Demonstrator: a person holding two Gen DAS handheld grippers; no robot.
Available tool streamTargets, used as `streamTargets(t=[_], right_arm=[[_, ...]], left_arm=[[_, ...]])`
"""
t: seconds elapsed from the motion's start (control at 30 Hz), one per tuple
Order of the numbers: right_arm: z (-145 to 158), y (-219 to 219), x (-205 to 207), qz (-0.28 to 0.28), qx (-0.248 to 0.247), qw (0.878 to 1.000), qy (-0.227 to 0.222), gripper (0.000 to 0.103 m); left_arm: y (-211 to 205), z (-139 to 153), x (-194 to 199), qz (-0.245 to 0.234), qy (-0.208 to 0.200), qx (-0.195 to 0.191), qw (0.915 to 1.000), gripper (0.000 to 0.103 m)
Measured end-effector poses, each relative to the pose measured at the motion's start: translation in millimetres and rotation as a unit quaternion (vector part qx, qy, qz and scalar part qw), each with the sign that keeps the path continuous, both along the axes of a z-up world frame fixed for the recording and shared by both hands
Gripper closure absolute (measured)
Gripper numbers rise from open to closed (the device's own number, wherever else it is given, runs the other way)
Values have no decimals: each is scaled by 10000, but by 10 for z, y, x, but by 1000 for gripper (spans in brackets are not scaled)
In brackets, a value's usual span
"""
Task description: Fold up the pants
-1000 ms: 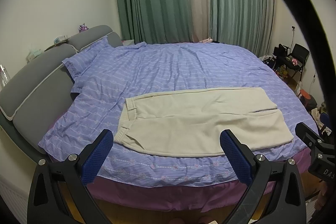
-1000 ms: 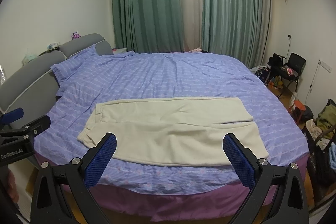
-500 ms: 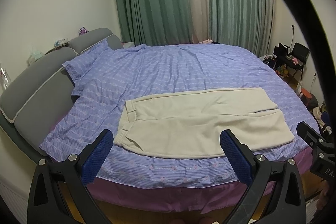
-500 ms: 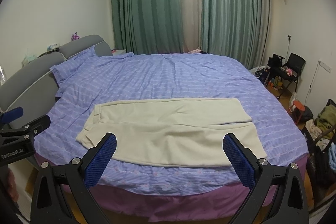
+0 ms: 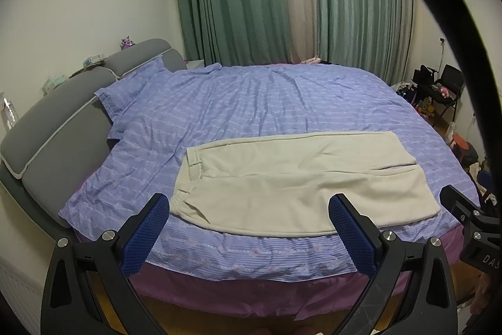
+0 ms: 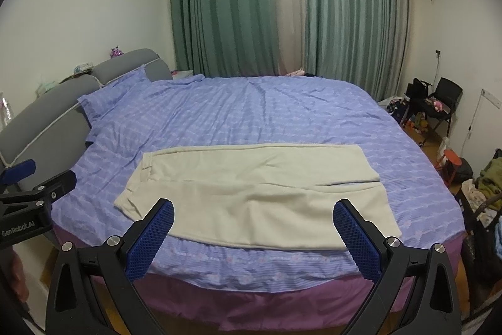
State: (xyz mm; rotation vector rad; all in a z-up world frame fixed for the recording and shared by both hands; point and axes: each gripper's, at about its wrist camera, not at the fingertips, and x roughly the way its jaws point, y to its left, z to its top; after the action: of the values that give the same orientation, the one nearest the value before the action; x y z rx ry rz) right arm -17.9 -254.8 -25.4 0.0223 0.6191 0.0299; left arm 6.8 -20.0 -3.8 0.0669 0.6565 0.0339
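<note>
Cream pants (image 5: 295, 178) lie flat near the front edge of the bed, waistband to the left, leg ends to the right; they also show in the right wrist view (image 6: 257, 197). My left gripper (image 5: 249, 209) is open and empty, held off the bed's front edge before the pants. My right gripper (image 6: 254, 214) is open and empty too, also short of the bed edge. Each gripper's body shows at the side of the other's view.
The bed has a purple-blue striped cover (image 5: 266, 102) and a grey headboard (image 5: 56, 127) at the left. Green curtains (image 6: 226, 5) hang behind. A chair with clutter (image 6: 439, 105), a red stool (image 6: 451, 160) and piled clothes (image 6: 486, 187) stand at the right.
Both views have shifted slightly; the pants sit a little higher and closer. The pants themselves have not moved and both grippers stay open.
</note>
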Motion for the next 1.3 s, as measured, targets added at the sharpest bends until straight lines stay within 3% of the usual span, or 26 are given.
streamTargets(t=[0.3,0.4,0.5,0.57,0.67,0.93,1.1,1.3], right_arm=[[-179,34,199,153,30,9996,229,1],[-229,153,320,236,-15,9992,336,1],[-301,322,479,273,-36,9986,447,1],[-386,443,599,243,19,9981,557,1],[-603,659,900,43,245,9958,887,1],[-1398,1134,1511,-692,491,9813,1727,1],[-1943,1392,1761,-821,329,9735,2107,1],[-2565,1450,1963,-911,493,9600,2600,1]], left_arm=[[123,-186,49,325,322,53,9989,0],[308,-238,131,526,540,128,9971,0],[534,-327,266,658,443,99,9968,0],[677,-414,384,658,344,51,9972,0],[944,-573,649,532,540,123,9970,0],[1521,-1285,1392,235,759,403,9960,0],[1730,-1955,1743,205,1423,329,9891,0],[1877,-2614,2059,342,1747,168,9839,0]])
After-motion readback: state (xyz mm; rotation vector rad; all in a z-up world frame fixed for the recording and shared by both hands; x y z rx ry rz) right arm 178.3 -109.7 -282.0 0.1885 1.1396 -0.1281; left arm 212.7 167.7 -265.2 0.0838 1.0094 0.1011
